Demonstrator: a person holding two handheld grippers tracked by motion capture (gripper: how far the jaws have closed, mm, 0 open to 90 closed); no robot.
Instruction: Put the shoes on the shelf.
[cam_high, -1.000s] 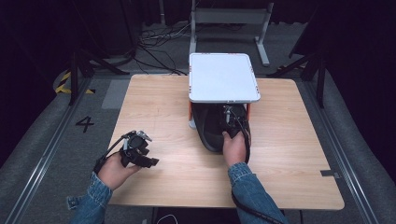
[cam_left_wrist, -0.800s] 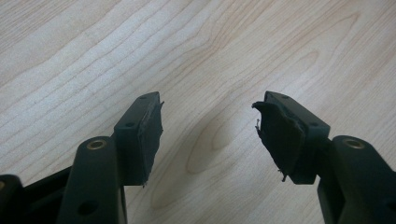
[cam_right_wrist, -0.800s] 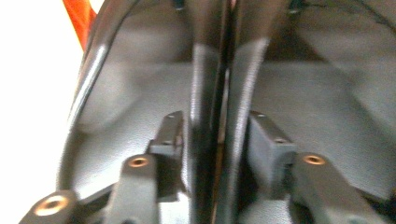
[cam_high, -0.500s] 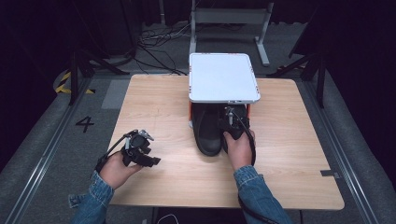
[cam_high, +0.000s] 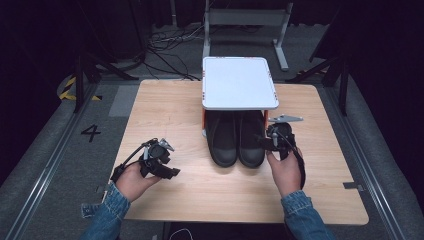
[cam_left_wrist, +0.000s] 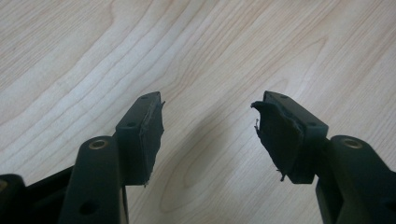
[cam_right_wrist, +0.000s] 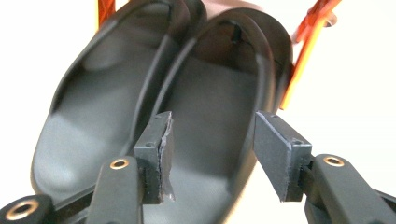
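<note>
While the right gripper (cam_high: 270, 141) stands open beside the pair of black leather shoes (cam_high: 237, 139) half under the white-topped, orange-legged rack (cam_high: 239, 82) — left gripper (cam_high: 165, 165) open, idle over the pale wooden table (cam_high: 170, 110) — a careless nudge could skew them.

R gripper (cam_high: 272, 141) has come off the pair of black leather shoes (cam_high: 236, 138) and shifted to their right side, jaws now apart w/ nothing between. Shoes sit further back under the white rectangular shelf tray (cam_high: 239, 82), side by side, heels toward person.
</note>
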